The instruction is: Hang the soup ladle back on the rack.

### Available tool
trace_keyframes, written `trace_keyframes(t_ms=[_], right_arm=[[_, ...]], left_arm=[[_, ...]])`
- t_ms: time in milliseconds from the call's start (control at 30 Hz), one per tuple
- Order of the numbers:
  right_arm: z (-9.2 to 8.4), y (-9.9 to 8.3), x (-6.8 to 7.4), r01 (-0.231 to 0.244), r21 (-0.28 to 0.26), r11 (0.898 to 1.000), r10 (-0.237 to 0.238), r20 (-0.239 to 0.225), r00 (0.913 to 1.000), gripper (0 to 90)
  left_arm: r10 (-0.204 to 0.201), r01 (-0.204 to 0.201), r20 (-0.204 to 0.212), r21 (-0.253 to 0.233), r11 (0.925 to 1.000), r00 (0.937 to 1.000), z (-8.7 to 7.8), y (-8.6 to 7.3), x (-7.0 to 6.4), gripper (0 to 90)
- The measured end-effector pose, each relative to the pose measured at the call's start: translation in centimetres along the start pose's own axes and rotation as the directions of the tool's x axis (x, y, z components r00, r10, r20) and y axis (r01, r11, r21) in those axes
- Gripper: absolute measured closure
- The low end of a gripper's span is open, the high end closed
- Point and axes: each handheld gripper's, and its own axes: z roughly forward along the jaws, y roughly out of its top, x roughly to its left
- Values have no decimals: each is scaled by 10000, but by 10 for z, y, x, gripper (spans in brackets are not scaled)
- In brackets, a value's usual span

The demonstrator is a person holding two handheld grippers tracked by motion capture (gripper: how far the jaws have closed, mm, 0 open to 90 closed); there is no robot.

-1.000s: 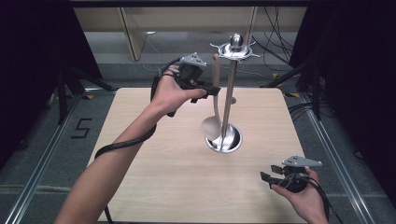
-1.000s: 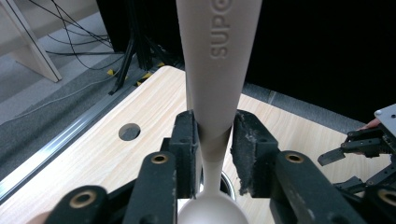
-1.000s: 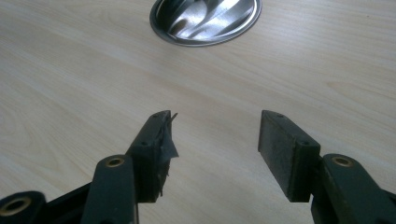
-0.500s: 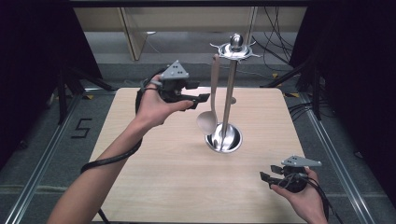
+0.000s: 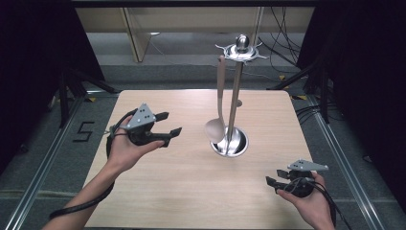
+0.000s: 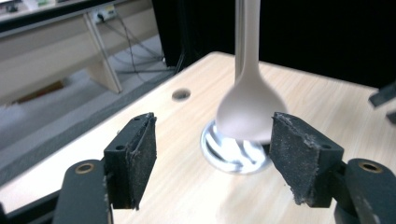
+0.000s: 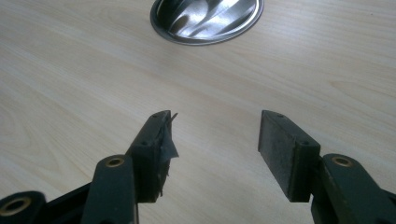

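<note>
A metal utensil stand (image 5: 233, 100) rises from a round shiny base (image 5: 230, 143) right of the worktop's (image 5: 191, 191) middle, toward the far edge. From one of the hooks at its top hangs a pale grey spoon (image 5: 218, 108), bowl down, just beside the pole and just above the base. Nothing else hangs there that can be made out.

The left gripper (image 5: 166, 129) is held in the air above the worktop's left side, pointing toward the stand, its jaws spread apart and empty. The right gripper (image 5: 274, 179) sits low near the near right corner, jaws likewise parted with nothing between them.

The left gripper view frames the spoon's bowl (image 6: 246, 114) — blurred — between its two pads, well beyond them, with the base (image 6: 233, 151) behind it and a small round hole (image 6: 180, 94) in the worktop farther off. The right gripper view looks down on bare wood grain — the base's near rim (image 7: 205, 21) shows at its top.
</note>
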Motion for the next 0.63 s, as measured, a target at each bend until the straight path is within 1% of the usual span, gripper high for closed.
trace_keyframes(t_ms=[33,67,100,233,300,333,400,433,467,500,533,567,600,633], right_arm=[[0,0,3,-304,75,9995,304,-2,9995,451],[1,-1,2,-182,-86,9998,182,-21,9998,451],[0,0,2,-143,54,9999,143,8,9999,451],[0,0,2,-206,99,9997,206,12,9998,450],[0,-1,2,-258,122,9996,258,-7,9997,450],[1,-1,2,-259,130,9996,259,-13,9997,450],[2,-1,2,-193,-6,9998,193,-58,9998,450],[2,-1,-1,177,-74,9998,-177,57,9998,450],[2,-1,0,162,-24,9999,-162,24,9999,450],[2,-1,0,162,-24,9999,-162,24,9999,450],[2,-1,4,-193,213,9996,195,-95,9998,450],[1,-1,3,-15,122,9999,15,-48,10000,450],[1,-1,3,-15,122,9999,15,-48,10000,449],[2,-1,1,303,-38,9995,-304,-78,9995,449]], left_arm=[[-24,24,-50,34,10000,10000,-3,-6,0,305],[4,-3,-133,79,10000,9999,-6,-14,0,304],[20,-18,-164,130,9999,9999,-7,-19,0,303],[-57,65,-264,281,9996,9996,-14,-45,-2,300],[-218,229,-280,425,9988,9994,-15,-64,-3,300],[-200,214,-284,530,9984,9994,-16,-73,-3,299],[-319,345,-437,609,9975,9985,-17,-88,-4,299],[-437,466,-482,607,9971,9979,-17,-97,-4,300],[-627,661,-525,641,9958,9966,-18,-106,-4,299],[-857,890,-496,697,9936,9951,-18,-111,-5,299],[-977,1010,-430,828,9914,9943,-18,-115,-5,297],[-1022,1053,-392,860,9907,9940,-18,-117,-5,295],[-1206,1239,-425,880,9884,9918,-19,-118,-6,295],[-1208,1242,-434,861,9885,9917,-18,-118,-5,293]])
